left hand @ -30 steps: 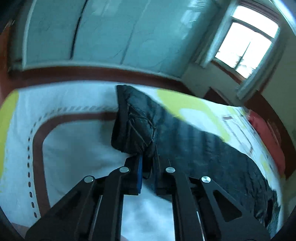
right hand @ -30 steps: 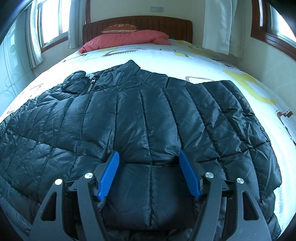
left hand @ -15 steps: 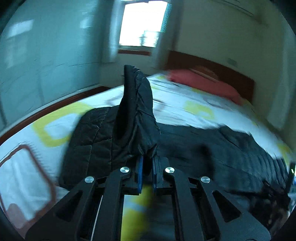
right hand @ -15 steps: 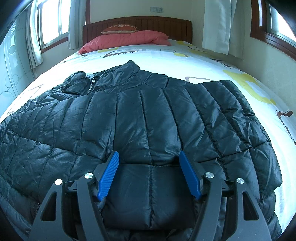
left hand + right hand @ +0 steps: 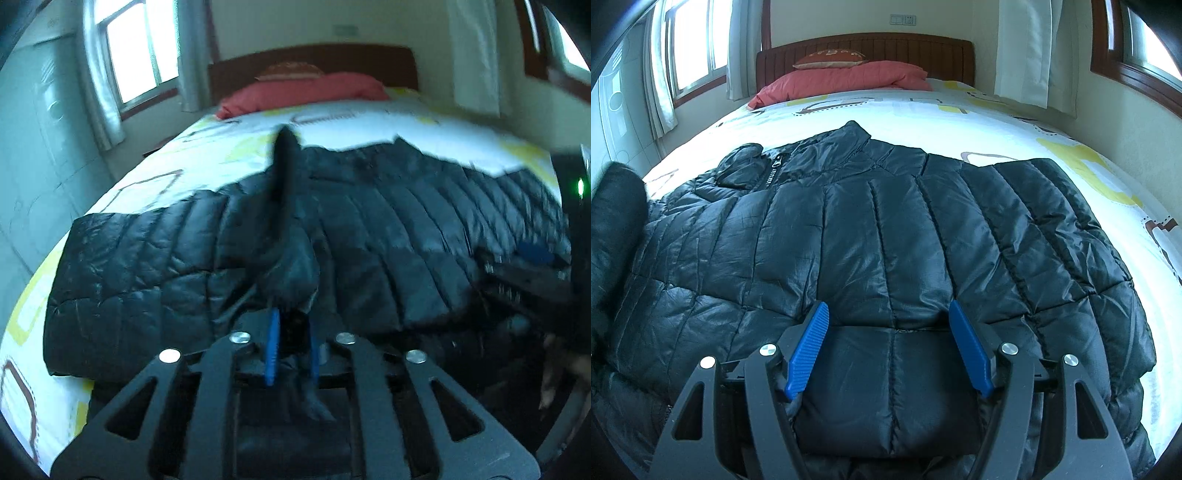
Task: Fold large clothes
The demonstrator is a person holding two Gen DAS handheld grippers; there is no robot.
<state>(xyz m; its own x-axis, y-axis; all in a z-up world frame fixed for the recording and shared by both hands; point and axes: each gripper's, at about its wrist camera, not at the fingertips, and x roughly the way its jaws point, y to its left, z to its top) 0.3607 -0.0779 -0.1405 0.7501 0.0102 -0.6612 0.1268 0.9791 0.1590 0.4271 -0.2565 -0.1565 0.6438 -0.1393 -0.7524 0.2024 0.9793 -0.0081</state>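
A black quilted down jacket (image 5: 886, 240) lies spread on the bed, collar toward the headboard. In the left wrist view one jacket sleeve (image 5: 291, 258) is raised in a ridge over the jacket body (image 5: 388, 229). Its cuff sits between the blue pads of my left gripper (image 5: 293, 321), whose jaws are opening with the fabric still pinched. That sleeve shows at the left edge of the right wrist view (image 5: 617, 206). My right gripper (image 5: 888, 306) rests wide open on the jacket's near hem, a padded panel bulging between its fingers. It also appears at the right edge for the left camera (image 5: 532, 254).
The bed sheet (image 5: 960, 118) is white with yellow and brown shapes. A red quilt (image 5: 842, 79) and a cushion lie by the wooden headboard (image 5: 864, 44). Windows with curtains flank the bed, and a pale wardrobe (image 5: 37, 129) stands to the left.
My left gripper has swung the sleeve from the bed's side in over the jacket body, and its pads have parted slightly. The right gripper and the hem have not moved.
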